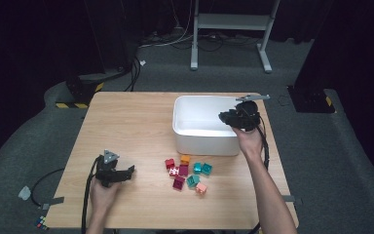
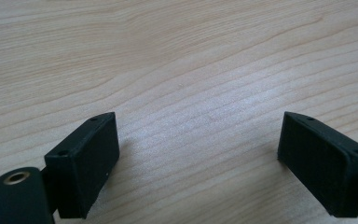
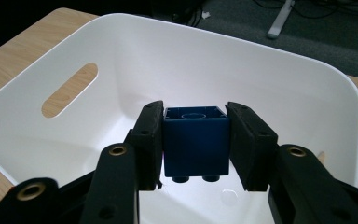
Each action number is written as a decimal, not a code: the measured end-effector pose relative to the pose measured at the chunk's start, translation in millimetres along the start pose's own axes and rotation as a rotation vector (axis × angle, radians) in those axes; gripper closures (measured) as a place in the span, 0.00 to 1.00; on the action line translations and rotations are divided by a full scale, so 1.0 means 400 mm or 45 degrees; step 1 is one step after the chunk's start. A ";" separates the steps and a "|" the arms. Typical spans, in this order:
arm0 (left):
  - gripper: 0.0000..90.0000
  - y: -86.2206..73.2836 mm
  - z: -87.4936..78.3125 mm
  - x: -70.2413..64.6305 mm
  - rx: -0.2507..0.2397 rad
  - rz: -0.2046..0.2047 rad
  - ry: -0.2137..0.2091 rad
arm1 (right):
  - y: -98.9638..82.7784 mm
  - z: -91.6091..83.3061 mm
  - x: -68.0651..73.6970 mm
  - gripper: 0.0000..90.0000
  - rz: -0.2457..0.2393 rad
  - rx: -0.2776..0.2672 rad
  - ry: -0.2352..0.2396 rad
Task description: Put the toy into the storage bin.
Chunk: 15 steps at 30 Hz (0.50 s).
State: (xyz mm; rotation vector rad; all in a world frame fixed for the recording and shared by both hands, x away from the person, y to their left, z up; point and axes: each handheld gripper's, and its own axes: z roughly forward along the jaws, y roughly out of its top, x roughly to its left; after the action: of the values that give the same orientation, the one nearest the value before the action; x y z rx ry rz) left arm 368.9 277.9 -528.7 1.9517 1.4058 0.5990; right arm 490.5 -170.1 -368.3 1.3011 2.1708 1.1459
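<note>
My right gripper (image 1: 225,117) hangs over the right side of a white bin (image 1: 204,145) at the table's back right. In the right gripper view a dark blue brick (image 3: 196,142) sits between its pads (image 3: 150,140), studs pointing down, with no gap showing on either side, above the bin's (image 3: 261,70) white floor. Near the front left, my left gripper (image 1: 129,171) rests low over bare wood. Its jaws stand wide apart in the left gripper view (image 2: 198,154), nothing between them. Several small bricks (image 1: 187,173) lie in a loose cluster in front of the bin, red, orange, teal, magenta and pink.
The bin has a slot handle (image 3: 69,89) in its far wall. Bare wooden tabletop (image 1: 126,122) stretches across the left half. Cables trail off the table's front edge from both grippers. A metal stand (image 1: 231,29) is on the floor beyond the table.
</note>
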 end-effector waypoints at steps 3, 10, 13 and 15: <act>0.14 0.000 0.000 0.000 -0.001 0.000 0.000 | -0.001 -0.002 -0.002 0.56 0.006 -0.009 0.000; 0.15 0.000 0.000 0.000 -0.005 -0.002 0.003 | -0.003 -0.040 0.004 0.46 -0.001 -0.075 0.016; 0.15 0.000 0.000 0.000 -0.005 -0.002 0.003 | -0.011 -0.069 0.015 0.45 -0.013 -0.119 0.031; 0.15 0.000 0.000 0.000 -0.005 -0.002 0.003 | -0.023 -0.088 0.022 0.45 -0.025 -0.143 0.037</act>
State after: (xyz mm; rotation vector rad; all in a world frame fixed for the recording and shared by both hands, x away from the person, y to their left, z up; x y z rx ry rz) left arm 369.0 278.1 -528.7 1.9476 1.4062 0.6032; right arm 457.9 -181.0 -353.3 1.2199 2.1021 1.2673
